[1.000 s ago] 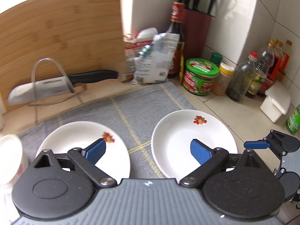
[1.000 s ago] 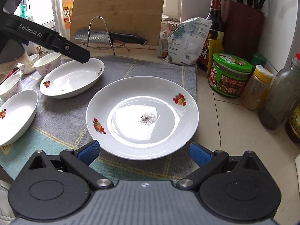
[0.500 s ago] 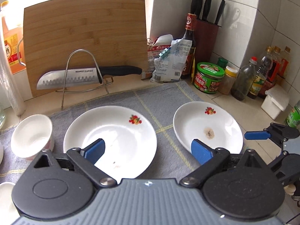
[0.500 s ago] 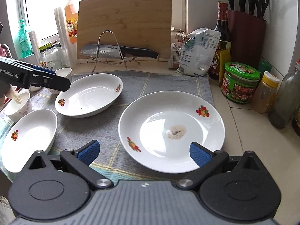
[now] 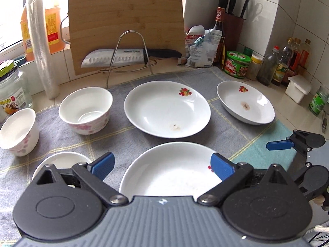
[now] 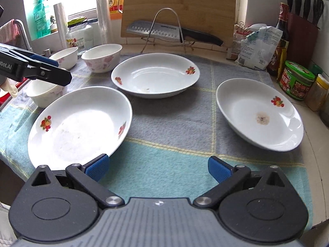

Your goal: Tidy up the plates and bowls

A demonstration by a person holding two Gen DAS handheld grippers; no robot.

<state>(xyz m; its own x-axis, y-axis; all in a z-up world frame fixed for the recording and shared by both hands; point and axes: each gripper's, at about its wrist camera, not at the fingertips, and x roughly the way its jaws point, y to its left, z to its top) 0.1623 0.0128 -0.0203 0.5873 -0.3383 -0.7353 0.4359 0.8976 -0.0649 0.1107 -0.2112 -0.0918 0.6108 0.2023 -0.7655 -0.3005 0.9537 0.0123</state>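
Three white plates with fruit prints lie on a grey and teal cloth (image 6: 176, 111): a near one (image 5: 170, 173), a middle one (image 5: 166, 109) and a right one (image 5: 245, 105). Three white bowls stand to the left (image 5: 86, 107) (image 5: 18, 131) (image 5: 59, 160). My left gripper (image 5: 162, 164) hovers over the near plate with its jaws opening; nothing touches its pads. My right gripper (image 6: 158, 167) is open above bare teal cloth, between the near plate (image 6: 80, 123) and the right plate (image 6: 259, 113), with the middle plate (image 6: 155, 75) farther back.
A bamboo cutting board (image 5: 125, 24) and a knife on a wire stand (image 5: 127, 56) sit behind the cloth. Jars, bottles and a knife block (image 6: 302, 33) crowd the right wall. A glass jar (image 5: 12, 92), wrap roll and oil bottle stand at the left.
Both grippers have drawn back and to the left. The bowls and a third plate have come into the left view; the plate once straight ahead of the right gripper now lies to its right.
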